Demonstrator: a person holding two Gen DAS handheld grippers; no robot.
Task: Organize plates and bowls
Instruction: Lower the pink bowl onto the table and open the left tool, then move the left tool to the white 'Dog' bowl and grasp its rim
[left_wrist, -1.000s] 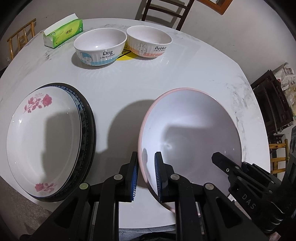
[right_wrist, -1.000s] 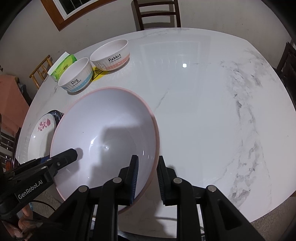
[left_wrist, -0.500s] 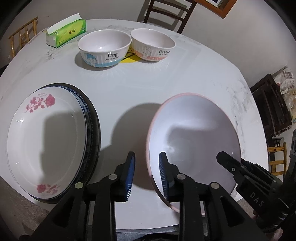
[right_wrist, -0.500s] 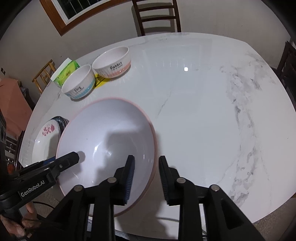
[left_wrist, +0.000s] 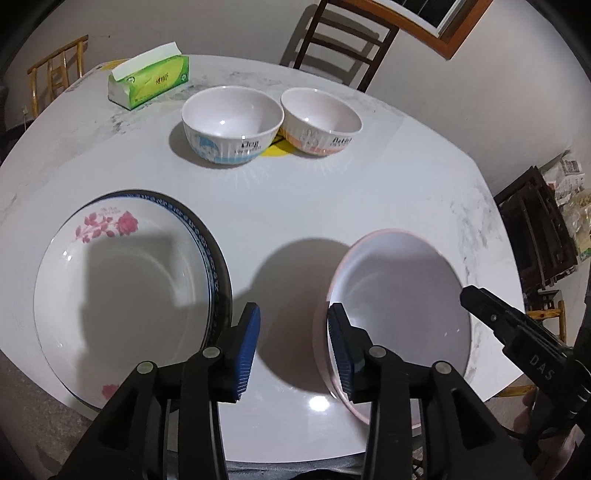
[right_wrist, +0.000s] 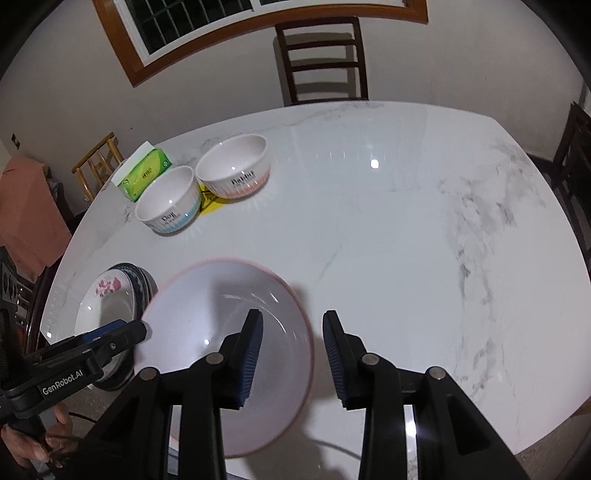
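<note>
A large white bowl with a pink rim (left_wrist: 402, 302) (right_wrist: 207, 325) rests on the marble table (left_wrist: 332, 206) near its front edge. My left gripper (left_wrist: 293, 325) hovers at the bowl's left rim; its jaws are opening and the pads do not press the rim. My right gripper (right_wrist: 293, 325) straddles the bowl's right rim with a gap on both sides, its jaws also opening. A rose-patterned plate (left_wrist: 122, 295) (right_wrist: 107, 302) lies stacked on a dark blue-rimmed plate to the left. The "Dog" bowl (left_wrist: 232, 125) (right_wrist: 168, 205) and the "Rabbit" bowl (left_wrist: 321, 122) (right_wrist: 232, 170) stand side by side at the back.
A green tissue box (left_wrist: 151, 79) (right_wrist: 146, 173) sits at the far left of the table. A yellow patch (left_wrist: 277, 147) shows between the two small bowls. Wooden chairs (right_wrist: 321, 62) stand around the table. A hand (right_wrist: 26, 443) holds the left gripper's handle.
Both grippers let go of the big bowl's rim: their jaws widened and both rose and drew back. The bowl now lies on the table.
</note>
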